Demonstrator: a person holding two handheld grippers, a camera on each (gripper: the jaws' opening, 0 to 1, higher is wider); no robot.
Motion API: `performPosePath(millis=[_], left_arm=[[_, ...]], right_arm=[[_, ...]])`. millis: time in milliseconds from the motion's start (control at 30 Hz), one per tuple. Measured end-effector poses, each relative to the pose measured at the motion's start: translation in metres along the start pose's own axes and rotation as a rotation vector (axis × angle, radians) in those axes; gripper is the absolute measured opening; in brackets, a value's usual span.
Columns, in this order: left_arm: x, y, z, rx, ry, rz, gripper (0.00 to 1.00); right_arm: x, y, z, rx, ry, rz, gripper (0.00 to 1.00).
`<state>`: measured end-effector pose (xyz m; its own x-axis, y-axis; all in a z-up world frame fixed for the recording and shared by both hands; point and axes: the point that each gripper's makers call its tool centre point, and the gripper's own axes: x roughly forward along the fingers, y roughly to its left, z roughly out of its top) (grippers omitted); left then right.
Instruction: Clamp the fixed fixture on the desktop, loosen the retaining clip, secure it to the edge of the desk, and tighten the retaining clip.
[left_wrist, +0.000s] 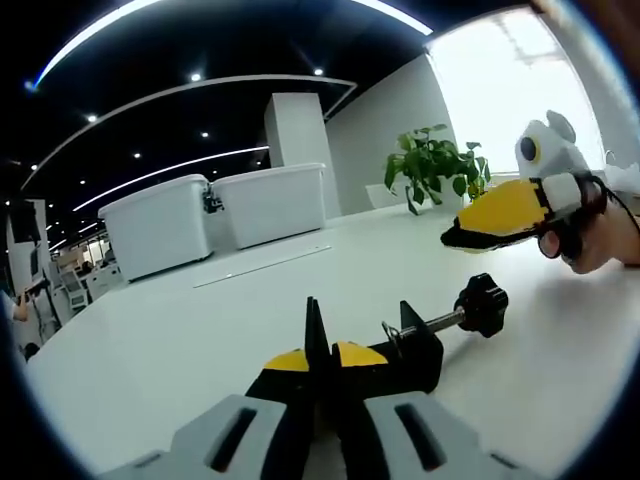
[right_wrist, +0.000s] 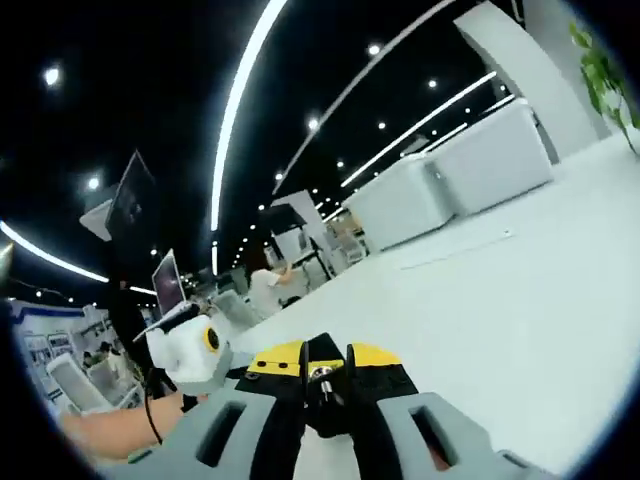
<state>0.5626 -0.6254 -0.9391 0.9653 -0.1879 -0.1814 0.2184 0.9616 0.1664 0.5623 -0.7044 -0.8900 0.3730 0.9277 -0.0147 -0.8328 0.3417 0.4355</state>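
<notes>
Fingers on both grippers are pinched onto the black metal screw clamp (left_wrist: 425, 345), steadying it above the white desk (left_wrist: 250, 310) for loosening its knob.

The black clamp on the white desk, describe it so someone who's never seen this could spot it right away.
Start from the wide white desk in the left gripper view. The black clamp lies just past the left hand-held gripper, whose jaws look closed. Unlike the white bins and plant far behind, it is small and dark, with a metal screw ending in a lobed black knob.
</notes>
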Motion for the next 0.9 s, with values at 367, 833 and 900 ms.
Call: performPosePath(millis=[367, 833, 900], left_arm=[[0.001, 0.0, 0.0, 0.002, -0.001, -0.002, 0.07], [0.0, 0.0, 0.001, 0.006, -0.003, 0.001, 0.07], [0.0, 0.0, 0.001, 0.01, -0.005, 0.003, 0.07]], right_arm=[[0.006, 0.011, -0.025, -0.186, 0.096, 0.013, 0.16], [0.008, 0.016, -0.021, -0.457, 0.079, -0.017, 0.1], [0.008, 0.017, -0.02, -0.495, 0.08, -0.017, 0.09]])
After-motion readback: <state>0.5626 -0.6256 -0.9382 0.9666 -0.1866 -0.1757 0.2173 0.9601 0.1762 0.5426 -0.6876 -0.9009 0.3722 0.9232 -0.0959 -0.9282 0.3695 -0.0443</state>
